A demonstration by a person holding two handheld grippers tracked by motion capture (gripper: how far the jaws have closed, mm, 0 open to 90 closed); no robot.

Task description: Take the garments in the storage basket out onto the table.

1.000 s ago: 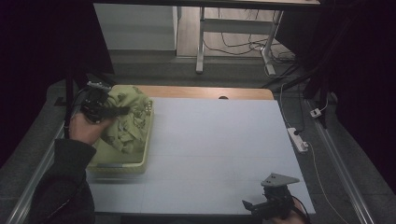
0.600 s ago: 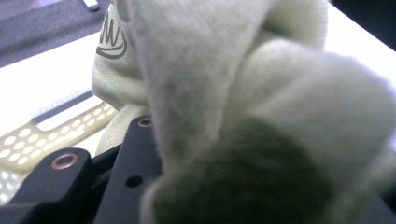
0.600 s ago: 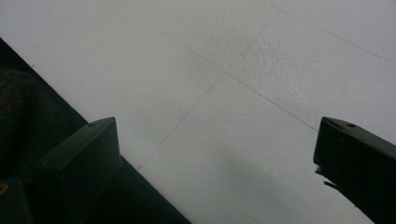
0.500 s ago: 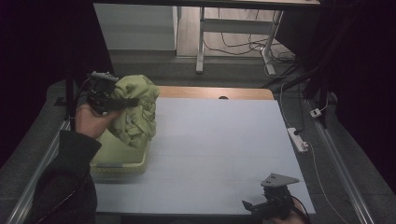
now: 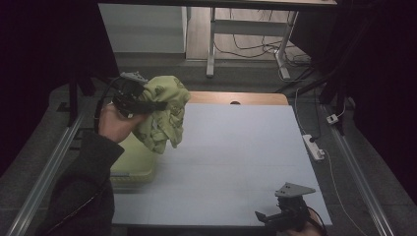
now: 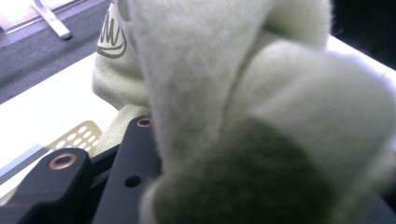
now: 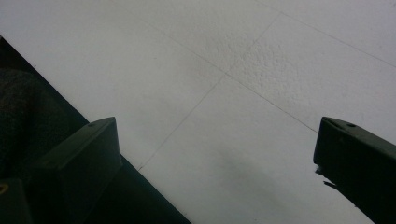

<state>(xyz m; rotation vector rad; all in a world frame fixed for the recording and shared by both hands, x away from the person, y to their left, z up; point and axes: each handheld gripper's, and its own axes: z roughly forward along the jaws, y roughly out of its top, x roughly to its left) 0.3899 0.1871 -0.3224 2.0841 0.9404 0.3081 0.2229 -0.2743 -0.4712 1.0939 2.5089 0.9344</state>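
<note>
The left hand-held gripper (image 5: pixel 156 104) is clamped on a bunched pale green cloth (image 5: pixel 164 115), held in the air above the far left corner of the surface (image 5: pixel 236 152). The cloth hangs from the jaws with its long axis roughly vertical, its loose end pointing down toward a yellow-green basket (image 5: pixel 130 164) at the surface's left edge. In the left gripper view the cloth (image 6: pixel 243 116) bulges over the black jaws. The right hand-held gripper (image 5: pixel 268 216) rests at the near right corner, its jaws apart over bare surface.
</note>
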